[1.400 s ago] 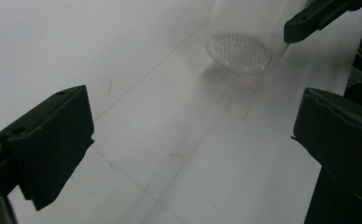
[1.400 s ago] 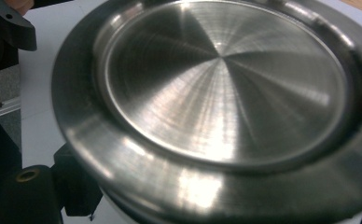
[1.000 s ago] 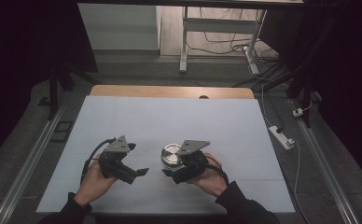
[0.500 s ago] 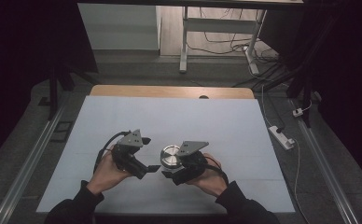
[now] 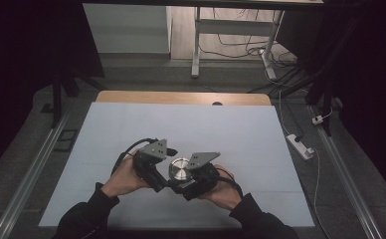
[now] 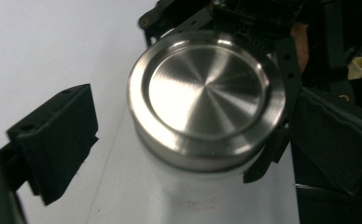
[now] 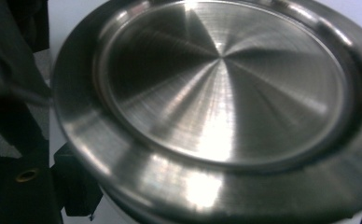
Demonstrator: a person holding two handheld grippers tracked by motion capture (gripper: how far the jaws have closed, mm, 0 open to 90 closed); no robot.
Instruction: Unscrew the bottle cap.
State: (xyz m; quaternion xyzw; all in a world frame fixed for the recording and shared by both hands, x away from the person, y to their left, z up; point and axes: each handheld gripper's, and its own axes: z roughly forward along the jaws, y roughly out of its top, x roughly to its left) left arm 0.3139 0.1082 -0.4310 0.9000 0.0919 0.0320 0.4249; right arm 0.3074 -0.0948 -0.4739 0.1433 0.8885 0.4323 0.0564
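Note:
A white bottle (image 6: 193, 196) with a brushed steel lid (image 5: 180, 168) is held just above the table's near middle. My right gripper (image 5: 186, 185) is shut on the bottle's body under the lid; one of its fingers (image 6: 268, 158) shows beside the white wall. My left gripper (image 5: 169, 175) has come in from the left and its jaws stand either side of the lid (image 6: 206, 95). They have just been closing, but the left pad (image 6: 58, 140) is still apart from the metal, so the gripper is open. In the right gripper view the lid (image 7: 221, 88) is very close.
A pale sheet (image 5: 131, 129) covers the table, with a wooden strip (image 5: 181, 97) at its far edge. A white power strip (image 5: 300, 146) lies on the floor to the right. Metal rails run along both sides, and desk legs with cables stand beyond.
My left gripper has moved right and a little up, from beside the bottle to around its lid. The right gripper and the bottle have stayed put.

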